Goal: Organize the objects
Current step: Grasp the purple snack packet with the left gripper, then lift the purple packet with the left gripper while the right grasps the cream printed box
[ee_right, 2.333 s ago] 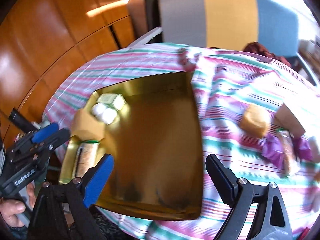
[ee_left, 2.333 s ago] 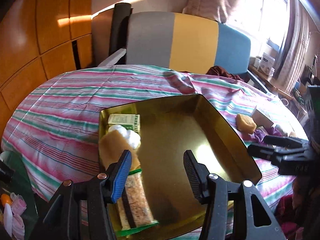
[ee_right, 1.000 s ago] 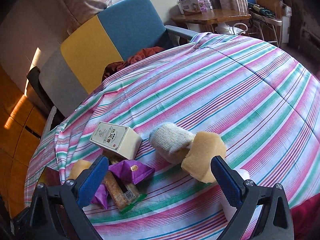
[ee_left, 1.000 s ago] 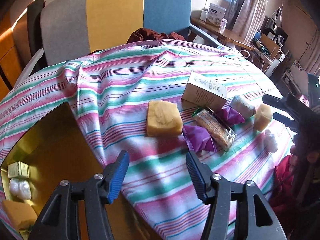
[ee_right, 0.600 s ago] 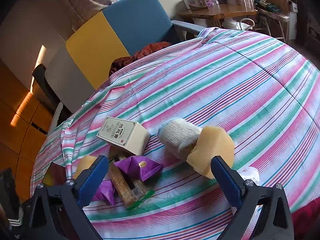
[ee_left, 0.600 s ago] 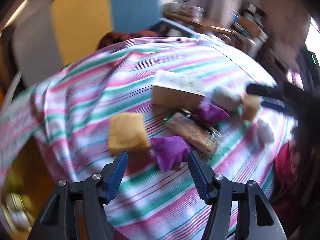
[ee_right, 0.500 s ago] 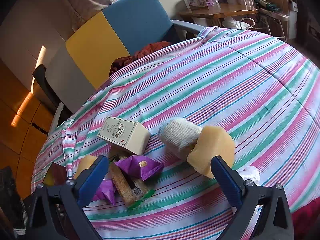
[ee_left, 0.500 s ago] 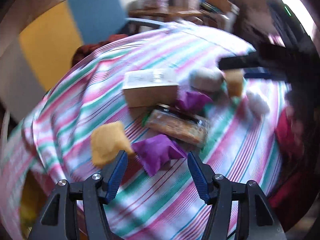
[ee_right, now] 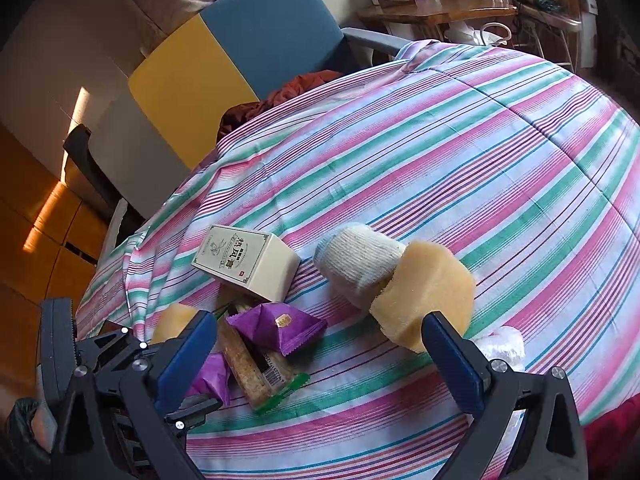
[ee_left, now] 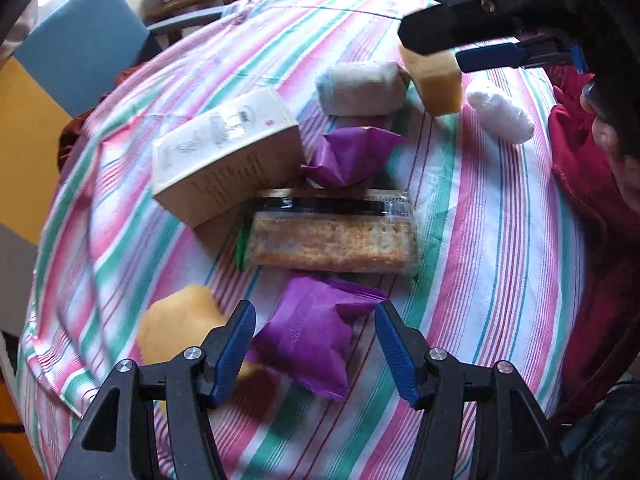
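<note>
left tongs [ee_left: 314, 346] closing, pads not yet touching, astride near purple packet [ee_left: 308, 344] at bottom centre | yellow sponge [ee_left: 176, 328] just left touches the left pad: could get pinched too | cracker pack [ee_left: 332, 240] above, clear | right tongs [ee_right: 320, 360] gaping, empty, over clutter on striped worktop [ee_right: 480, 168]; slippery wrapper might squirt out

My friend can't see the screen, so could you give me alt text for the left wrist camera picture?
The left hand-held gripper, jaws closing but not yet touching, straddles a purple snack packet on a striped tablecloth. Beyond lie a cracker pack, a cream box, another purple packet, yellow sponges and white rolls.
</note>
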{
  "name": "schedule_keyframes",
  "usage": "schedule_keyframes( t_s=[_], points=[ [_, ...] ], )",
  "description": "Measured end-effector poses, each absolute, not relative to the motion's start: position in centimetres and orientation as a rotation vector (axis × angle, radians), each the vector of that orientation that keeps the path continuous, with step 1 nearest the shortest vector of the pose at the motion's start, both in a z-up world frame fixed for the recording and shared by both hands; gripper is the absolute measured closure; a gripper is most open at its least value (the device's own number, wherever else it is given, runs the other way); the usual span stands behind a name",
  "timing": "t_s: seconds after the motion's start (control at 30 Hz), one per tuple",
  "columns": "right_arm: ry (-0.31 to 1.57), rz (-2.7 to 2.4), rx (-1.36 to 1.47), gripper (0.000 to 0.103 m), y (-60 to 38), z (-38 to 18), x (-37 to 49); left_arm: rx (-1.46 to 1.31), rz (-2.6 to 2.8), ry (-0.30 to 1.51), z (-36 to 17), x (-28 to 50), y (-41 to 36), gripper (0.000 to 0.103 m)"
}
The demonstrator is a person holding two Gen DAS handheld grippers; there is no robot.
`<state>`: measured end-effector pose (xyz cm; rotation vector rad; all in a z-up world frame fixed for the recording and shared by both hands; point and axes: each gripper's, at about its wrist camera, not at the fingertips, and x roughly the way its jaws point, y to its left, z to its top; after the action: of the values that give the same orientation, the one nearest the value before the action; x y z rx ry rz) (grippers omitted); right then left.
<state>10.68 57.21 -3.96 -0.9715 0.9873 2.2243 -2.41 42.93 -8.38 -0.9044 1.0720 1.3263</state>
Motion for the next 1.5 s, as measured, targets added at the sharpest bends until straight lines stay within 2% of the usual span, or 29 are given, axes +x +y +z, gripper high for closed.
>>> schedule_keyframes(
  t_s=[0.03,0.07,0.47,1.0,1.1,1.23,1.5],
  points=[
    [0.99,2.222,-0.972,0.0,57.3,-4.0,10.7,-0.921,1.327,1.076,-8.8,-2.4,43.1,0.047],
    [0.991,2.22,-0.971,0.0,57.4,-4.1,10.7,-0.948,1.325,1.07,-9.3,-2.3,43.2,0.062],
    [0.988,2.203,-0.957,0.0,57.7,-4.1,10.8,-1.18,1.567,0.724,-8.6,-2.7,39.4,0.063],
    [0.975,2.208,-0.965,0.0,57.4,-4.4,10.5,-1.126,1.734,0.415,-4.0,-0.5,29.7,0.064],
    [0.892,2.28,-1.069,0.0,55.7,-4.6,8.5,-1.114,1.751,0.372,-3.4,-0.5,28.1,0.064],
    [0.586,2.405,-1.173,0.0,53.3,-3.4,4.4,-1.098,1.783,0.338,-2.7,-0.6,25.8,0.064],
    [0.178,2.406,-1.506,0.0,52.7,-5.0,-4.9,-1.129,1.837,0.246,-3.0,-2.1,22.1,0.064]
  ],
)
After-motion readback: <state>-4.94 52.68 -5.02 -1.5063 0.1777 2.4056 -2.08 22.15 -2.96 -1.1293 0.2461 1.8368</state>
